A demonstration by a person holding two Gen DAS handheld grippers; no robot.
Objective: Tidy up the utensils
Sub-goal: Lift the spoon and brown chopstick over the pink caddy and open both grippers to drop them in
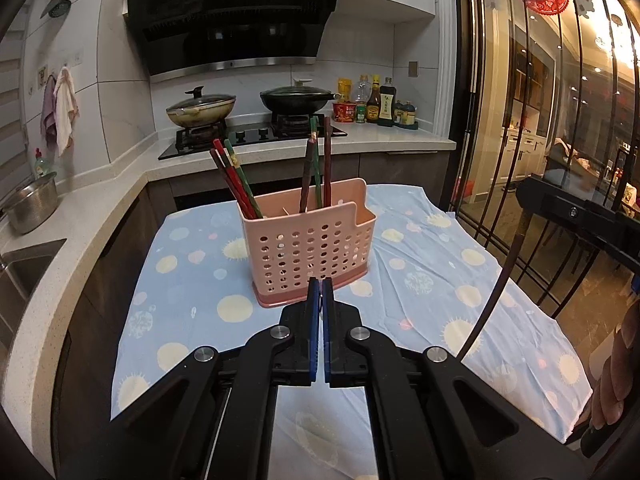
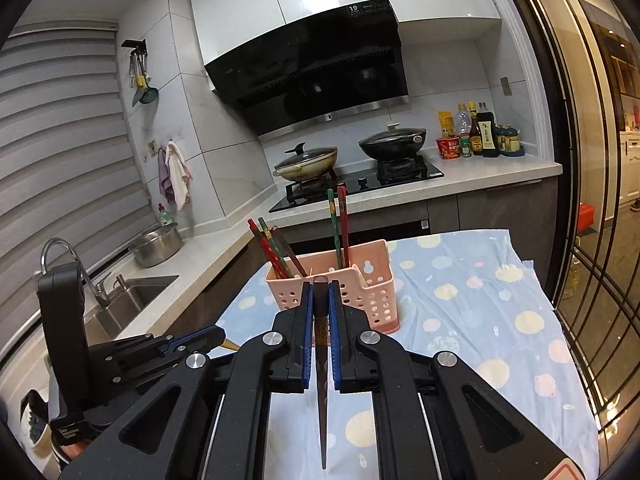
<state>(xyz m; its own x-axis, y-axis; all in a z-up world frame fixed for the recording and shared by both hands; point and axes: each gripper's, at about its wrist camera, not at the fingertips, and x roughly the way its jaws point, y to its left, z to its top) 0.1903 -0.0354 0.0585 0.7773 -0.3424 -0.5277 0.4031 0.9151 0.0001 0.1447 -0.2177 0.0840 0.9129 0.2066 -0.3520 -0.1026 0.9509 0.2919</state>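
A pink perforated utensil basket (image 1: 308, 252) (image 2: 360, 292) stands on the table's blue dotted cloth (image 1: 440, 280) (image 2: 480, 300). Red and green chopsticks (image 1: 236, 180) (image 2: 276, 252) lean in its left part. A few more chopsticks (image 1: 318, 168) (image 2: 338, 228) stand in its middle. My right gripper (image 2: 320, 284) (image 1: 524, 208) is shut on a dark brown chopstick (image 2: 321, 380) (image 1: 492, 300), which hangs down in front of the basket. My left gripper (image 1: 320, 280) (image 2: 218, 334) is shut just before the basket's base. A yellowish tip (image 2: 231, 345) shows at its fingertips; I cannot tell what it is.
A steel sink (image 2: 132, 292) and pot (image 2: 156, 244) lie along the counter at left. The stove with two lidded pans (image 1: 200, 110) (image 1: 296, 98) and sauce bottles (image 1: 376, 104) runs behind the table. A barred glass door (image 1: 540, 120) closes the right side. A hand (image 1: 616, 380) holds the right gripper.
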